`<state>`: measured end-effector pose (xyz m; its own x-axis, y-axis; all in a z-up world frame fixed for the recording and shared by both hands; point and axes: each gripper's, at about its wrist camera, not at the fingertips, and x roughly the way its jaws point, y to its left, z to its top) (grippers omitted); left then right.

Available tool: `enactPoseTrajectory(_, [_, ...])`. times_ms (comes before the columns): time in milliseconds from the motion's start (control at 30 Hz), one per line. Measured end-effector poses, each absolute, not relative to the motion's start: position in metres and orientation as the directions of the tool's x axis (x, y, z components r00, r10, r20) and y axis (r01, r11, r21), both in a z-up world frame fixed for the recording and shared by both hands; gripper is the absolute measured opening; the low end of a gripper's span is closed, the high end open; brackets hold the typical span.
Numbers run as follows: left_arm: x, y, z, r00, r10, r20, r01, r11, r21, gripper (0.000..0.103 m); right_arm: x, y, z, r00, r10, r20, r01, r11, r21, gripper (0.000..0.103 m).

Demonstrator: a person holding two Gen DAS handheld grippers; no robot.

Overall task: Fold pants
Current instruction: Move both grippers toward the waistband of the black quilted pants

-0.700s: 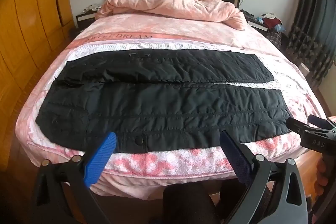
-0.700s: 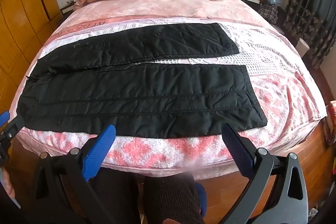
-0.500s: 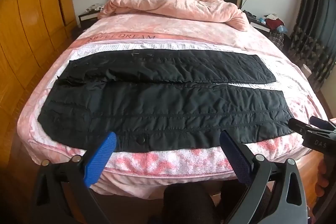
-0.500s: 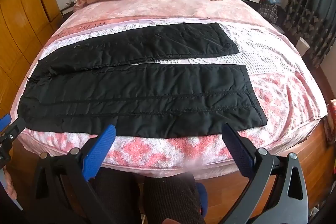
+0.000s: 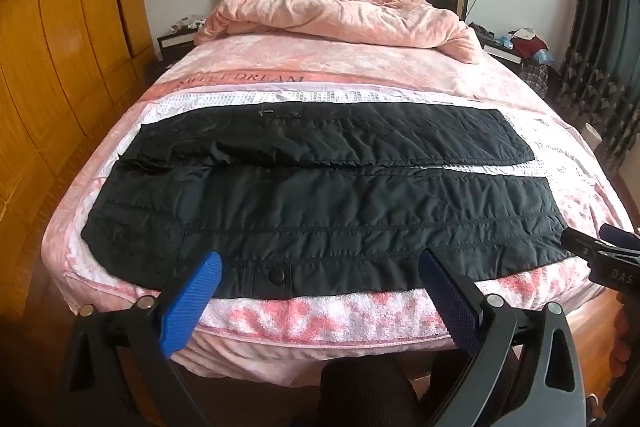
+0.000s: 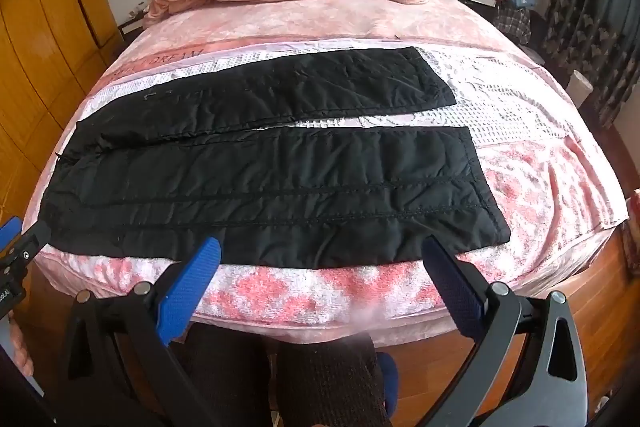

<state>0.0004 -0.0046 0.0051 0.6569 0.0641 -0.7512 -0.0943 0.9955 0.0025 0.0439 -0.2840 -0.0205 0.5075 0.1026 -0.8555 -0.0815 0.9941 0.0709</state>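
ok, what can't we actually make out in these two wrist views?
- Left wrist: right tongs cut off by the right frame edge; only the tips show.
- Right wrist: left tongs cut off by the left edge.
- Underside of the pants: hidden against the bed.
- Bedspread lettering: too small and warped to read in the right wrist view.

The left tongs [image 5: 320, 291] and the right tongs [image 6: 322, 287] both gape wide with nothing between their blue pads, held side by side, level and pointing forward, above the person's dark-clad knees [image 6: 320, 375].
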Motion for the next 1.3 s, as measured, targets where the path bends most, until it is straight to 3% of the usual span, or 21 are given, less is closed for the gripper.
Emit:
enactPoseTrajectory(900, [0.012,0.007,0.005,0.661,0.099,-0.744,-0.141,0.990,0.006,0.099,0.057,-0.291,-0.018,0.552,0.105,-0.828,-0.092,0.994,0.064,0.101])
enactPoseTrajectory(1300, [0.043,0.014,0.001,0.646,0.095,-0.757,-0.137,0.991,0.007,0.099,0.092,-0.289,-0.032,0.529,0.158,-0.834,-0.077,0.987,0.138,0.101])
